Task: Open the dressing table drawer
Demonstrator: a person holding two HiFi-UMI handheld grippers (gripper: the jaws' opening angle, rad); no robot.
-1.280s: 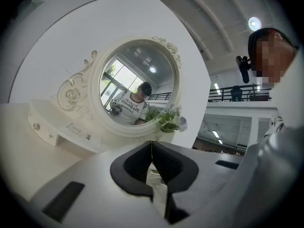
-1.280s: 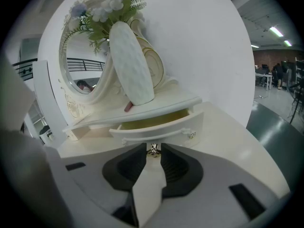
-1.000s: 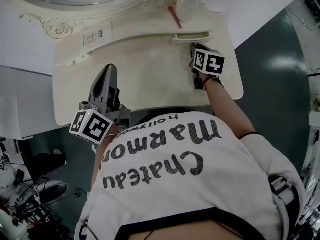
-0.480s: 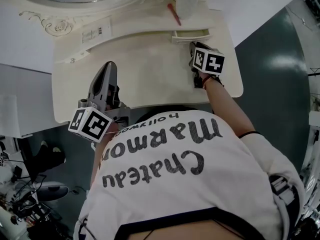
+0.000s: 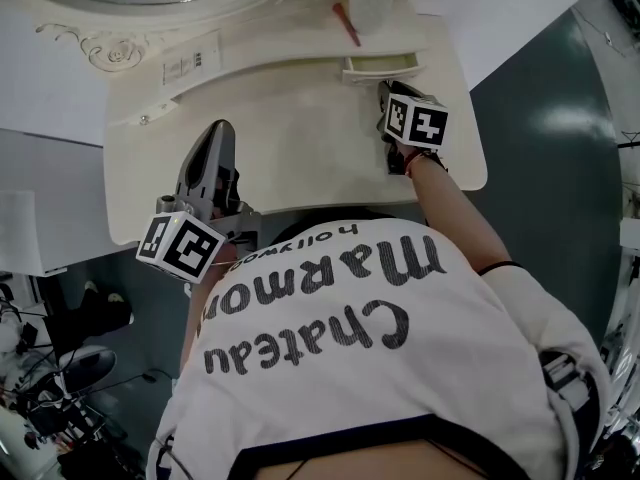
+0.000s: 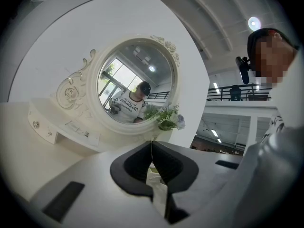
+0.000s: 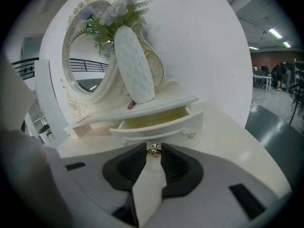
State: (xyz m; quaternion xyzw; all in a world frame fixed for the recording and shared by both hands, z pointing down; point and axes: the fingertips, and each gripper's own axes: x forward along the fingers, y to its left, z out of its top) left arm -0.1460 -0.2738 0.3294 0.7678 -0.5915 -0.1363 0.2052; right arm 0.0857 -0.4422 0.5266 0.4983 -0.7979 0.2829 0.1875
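The cream dressing table (image 5: pixel 300 158) has a small right-hand drawer (image 5: pixel 380 66) that stands pulled partly out, its pale inside showing in the right gripper view (image 7: pixel 154 120). My right gripper (image 5: pixel 385 92) reaches to the drawer's front. In its own view the right gripper (image 7: pixel 152 152) is shut on the little metal drawer knob (image 7: pixel 152 149), with both pads against it. My left gripper (image 5: pixel 221 131) lies over the tabletop at the left, away from the drawer. The left gripper (image 6: pixel 151 146) is shut with nothing in it, its tips meeting in a thin line.
A white vase with flowers (image 7: pixel 135 63) and a red stick (image 5: pixel 348 26) stand on the shelf above the drawer. A round mirror (image 6: pixel 135 91) rises behind. A second small drawer knob (image 5: pixel 146 121) is at the shelf's left end. The person's torso (image 5: pixel 340 348) presses against the table's front edge.
Neither gripper has moved, and the drawer stands as far out as before. Only the head view has shifted a little.
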